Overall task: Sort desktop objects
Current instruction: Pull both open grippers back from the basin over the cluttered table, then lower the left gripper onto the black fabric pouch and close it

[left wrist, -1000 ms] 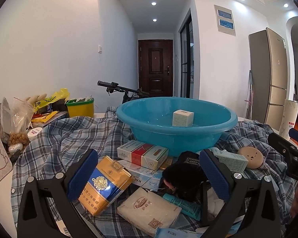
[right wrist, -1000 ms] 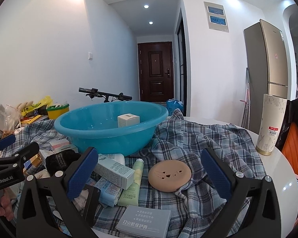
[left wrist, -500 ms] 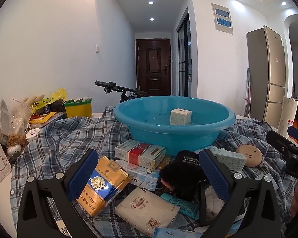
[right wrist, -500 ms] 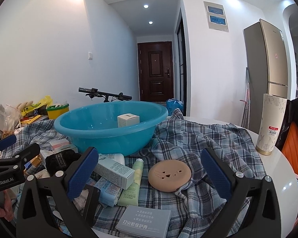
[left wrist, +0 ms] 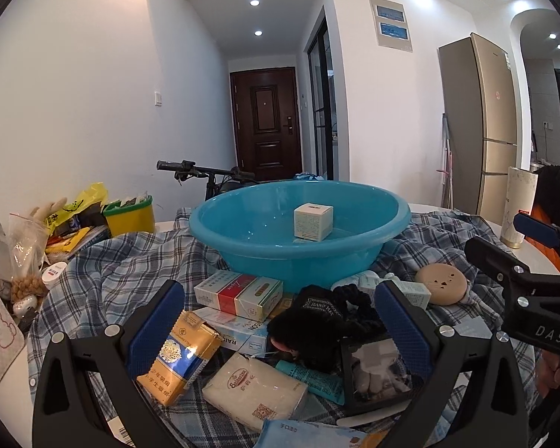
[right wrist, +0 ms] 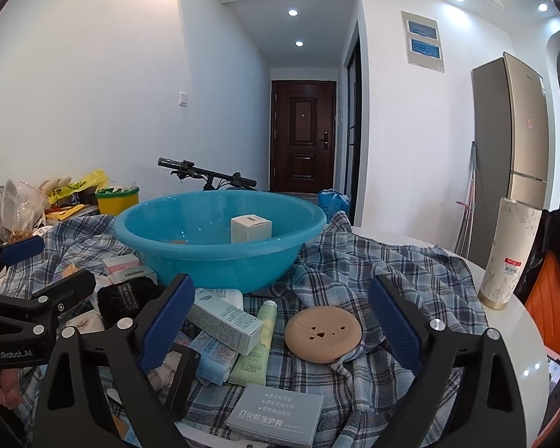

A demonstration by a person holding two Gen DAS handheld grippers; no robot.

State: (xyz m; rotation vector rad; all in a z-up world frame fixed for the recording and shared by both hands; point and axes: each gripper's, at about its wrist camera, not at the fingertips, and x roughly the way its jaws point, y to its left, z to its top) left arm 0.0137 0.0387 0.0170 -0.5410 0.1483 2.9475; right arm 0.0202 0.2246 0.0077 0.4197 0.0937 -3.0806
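Note:
A blue plastic basin (left wrist: 242, 239) (right wrist: 168, 246) stands on a plaid cloth and holds a small white box (left wrist: 313, 221) (right wrist: 251, 227). My left gripper (left wrist: 280, 324) is open and empty above a pile: a gold and blue pack (left wrist: 177, 358), a red and white carton (left wrist: 239, 295), a white tissue pack (left wrist: 254, 388) and a black pouch (left wrist: 317, 324). My right gripper (right wrist: 280, 321) is open and empty over a tan round compact (right wrist: 323, 334), a green tube (right wrist: 257, 347), a white carton (right wrist: 224, 319) and a grey box (right wrist: 276, 412).
A tall patterned cylinder (right wrist: 511, 254) stands on the white table at the right. A yellow tub (left wrist: 130, 214), bags and snacks crowd the far left. A bicycle handlebar (left wrist: 190, 168) is behind the basin. A fridge (right wrist: 515, 142) stands at the right wall.
The left gripper has shifted slightly; the scene sits a little further left and lower in its view. The right gripper and all objects have barely moved.

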